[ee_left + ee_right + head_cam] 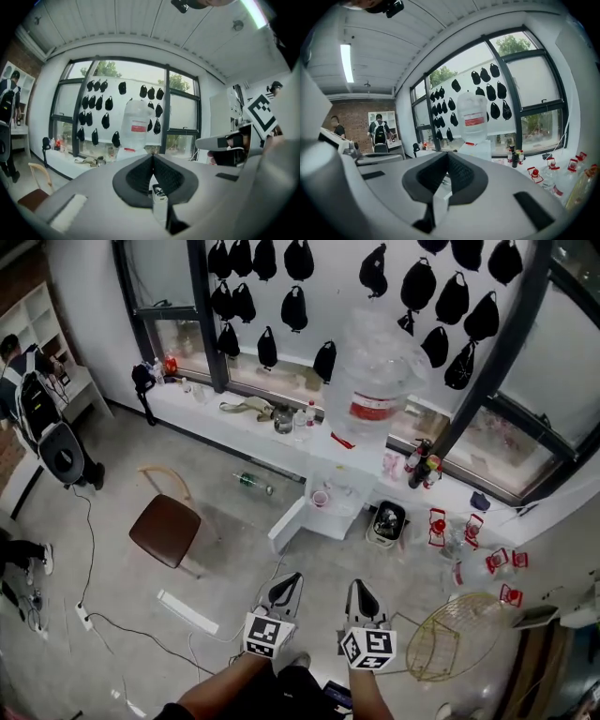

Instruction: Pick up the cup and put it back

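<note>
Cup (321,498) small and pink, far off at 12 o'clock from both tools. Sits on the white stand (339,518), with the big jug (375,381) at 1 o'clock of it. Not held by anything. Too small to find in either gripper view.

Left tool (289,579) pinched shut, nothing inside. Right tool (360,585) shut tight too, also empty. Side by side and close, both pointing at the stand, well apart from the cup.

Looks like no pick-up yet, with a long reach to make first.

Could go wrong like this:

- Would only poke the cup if brought in shut. Looks light, so likely to tip or slide off the stand onto the floor (225,549). Better to open wide before getting near.
- Could bump the jug if brought in too high. Looks heavy, so bad to knock.
- Might squash the cup with a hard squeeze. Might drop it with a soft one. Cannot tell whether full or empty, so might spill.
- Could trip or snag on the way over. Cords (122,624) at 8 o'clock of the left tool, wire basket (455,638) at 4 o'clock of the right tool, chair (166,529) at 10 o'clock.
- Could knock one tool against the other, being so close together.
- Must set the cup down flat and well in from the edge of the stand, or else down to the floor.
</note>
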A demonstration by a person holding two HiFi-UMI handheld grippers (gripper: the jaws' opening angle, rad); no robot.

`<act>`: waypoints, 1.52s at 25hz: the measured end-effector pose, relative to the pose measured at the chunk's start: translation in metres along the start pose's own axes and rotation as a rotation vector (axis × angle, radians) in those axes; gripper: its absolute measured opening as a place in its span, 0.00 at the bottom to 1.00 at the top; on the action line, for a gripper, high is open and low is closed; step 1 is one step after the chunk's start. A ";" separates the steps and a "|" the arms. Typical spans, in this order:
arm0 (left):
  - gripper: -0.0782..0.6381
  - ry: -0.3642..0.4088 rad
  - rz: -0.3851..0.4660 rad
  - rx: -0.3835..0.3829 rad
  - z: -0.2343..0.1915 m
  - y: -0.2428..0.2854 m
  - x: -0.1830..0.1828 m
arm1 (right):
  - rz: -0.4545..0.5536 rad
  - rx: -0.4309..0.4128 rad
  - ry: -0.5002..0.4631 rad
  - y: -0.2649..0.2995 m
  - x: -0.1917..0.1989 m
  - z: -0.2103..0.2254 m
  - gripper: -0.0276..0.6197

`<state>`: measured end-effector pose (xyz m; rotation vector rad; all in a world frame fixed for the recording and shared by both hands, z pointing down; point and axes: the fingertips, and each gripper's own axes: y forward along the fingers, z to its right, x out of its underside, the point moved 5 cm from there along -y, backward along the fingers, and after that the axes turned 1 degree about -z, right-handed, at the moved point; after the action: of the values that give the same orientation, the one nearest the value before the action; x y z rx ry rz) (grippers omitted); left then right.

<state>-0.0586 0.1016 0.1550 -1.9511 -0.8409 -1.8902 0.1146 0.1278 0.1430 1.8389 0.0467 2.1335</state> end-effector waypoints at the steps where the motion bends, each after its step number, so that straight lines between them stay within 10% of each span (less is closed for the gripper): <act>1: 0.12 0.006 0.023 0.000 0.001 -0.010 -0.011 | 0.008 -0.001 -0.009 -0.010 -0.007 -0.007 0.03; 13: 0.12 0.027 0.088 0.028 -0.034 -0.089 -0.053 | 0.074 0.032 -0.072 -0.061 -0.040 -0.076 0.03; 38: 0.12 0.043 0.117 0.064 -0.057 -0.083 -0.066 | 0.097 0.030 -0.076 -0.053 -0.047 -0.090 0.03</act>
<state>-0.1514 0.1205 0.0805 -1.8730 -0.7484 -1.8091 0.0448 0.1824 0.0707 1.9752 -0.0281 2.1354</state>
